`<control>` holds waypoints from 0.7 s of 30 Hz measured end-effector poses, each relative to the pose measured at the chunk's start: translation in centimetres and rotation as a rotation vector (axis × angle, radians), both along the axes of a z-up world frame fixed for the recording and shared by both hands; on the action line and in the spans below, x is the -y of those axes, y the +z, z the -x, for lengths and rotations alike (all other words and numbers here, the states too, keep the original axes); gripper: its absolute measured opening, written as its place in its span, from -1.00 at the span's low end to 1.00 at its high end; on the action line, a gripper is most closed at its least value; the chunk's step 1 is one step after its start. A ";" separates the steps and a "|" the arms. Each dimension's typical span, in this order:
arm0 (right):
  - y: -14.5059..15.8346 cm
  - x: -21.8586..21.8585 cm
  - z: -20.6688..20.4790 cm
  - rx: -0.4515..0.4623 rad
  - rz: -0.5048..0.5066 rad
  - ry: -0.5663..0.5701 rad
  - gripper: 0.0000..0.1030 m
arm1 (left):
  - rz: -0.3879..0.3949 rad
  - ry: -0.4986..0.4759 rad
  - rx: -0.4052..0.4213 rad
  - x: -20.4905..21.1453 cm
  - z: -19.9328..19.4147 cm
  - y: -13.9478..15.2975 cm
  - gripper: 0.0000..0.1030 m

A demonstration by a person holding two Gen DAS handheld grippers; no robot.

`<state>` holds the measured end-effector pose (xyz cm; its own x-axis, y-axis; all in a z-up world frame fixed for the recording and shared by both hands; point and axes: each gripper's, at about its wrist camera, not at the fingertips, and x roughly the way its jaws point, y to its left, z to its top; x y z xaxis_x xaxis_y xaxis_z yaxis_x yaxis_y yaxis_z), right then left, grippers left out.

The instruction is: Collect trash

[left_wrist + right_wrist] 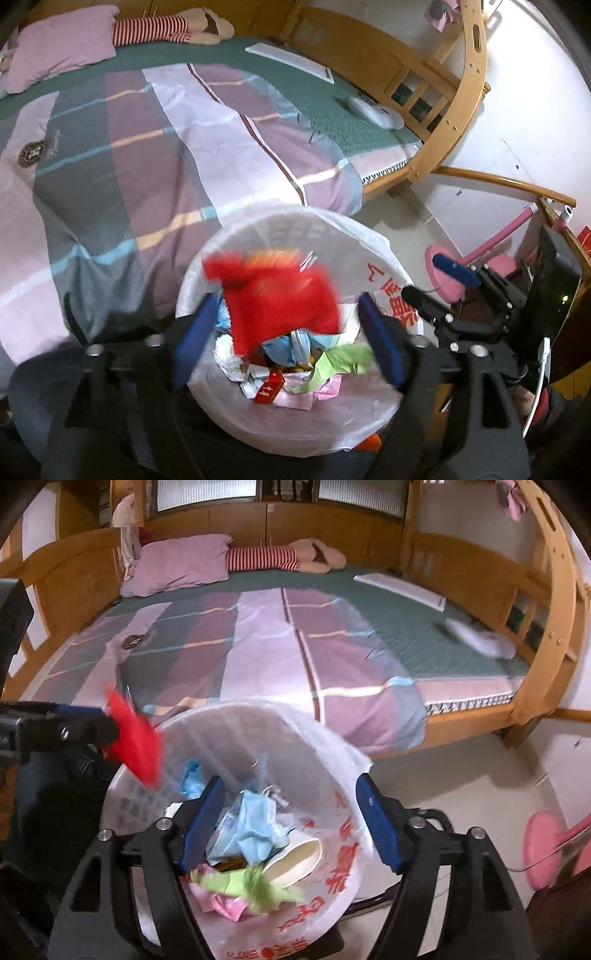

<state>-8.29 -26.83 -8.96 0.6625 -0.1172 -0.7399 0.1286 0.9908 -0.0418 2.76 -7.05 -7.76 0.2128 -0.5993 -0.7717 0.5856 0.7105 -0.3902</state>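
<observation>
Trash bin is receiving the red wrapper we are dropping from the wide left tool; right tool gaping empty, keeping centred above.

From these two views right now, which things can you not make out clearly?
- Red wrapper: motion-blurred in both wrist views; its print is unreadable, and contact with the left hand-held gripper cannot be judged.
- Bin bottom: hidden under trash such as the green paper.
- White bin liner: its red print is cut off at the lower edge of the right view.
- White object on the bed: blurred.
</observation>
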 end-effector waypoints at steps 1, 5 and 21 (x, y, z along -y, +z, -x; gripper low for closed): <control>0.0 0.1 -0.1 0.003 -0.001 0.000 0.42 | -0.002 -0.002 -0.004 0.1 0.0 -0.1 0.78; 0.1 0.2 0.1 0.025 -0.019 0.002 0.50 | -0.010 0.027 -0.011 -0.1 -0.3 -0.1 0.92; 5.1 -4.1 1.6 0.252 -0.017 0.143 0.93 | -0.254 0.447 0.453 -4.9 3.8 7.3 0.93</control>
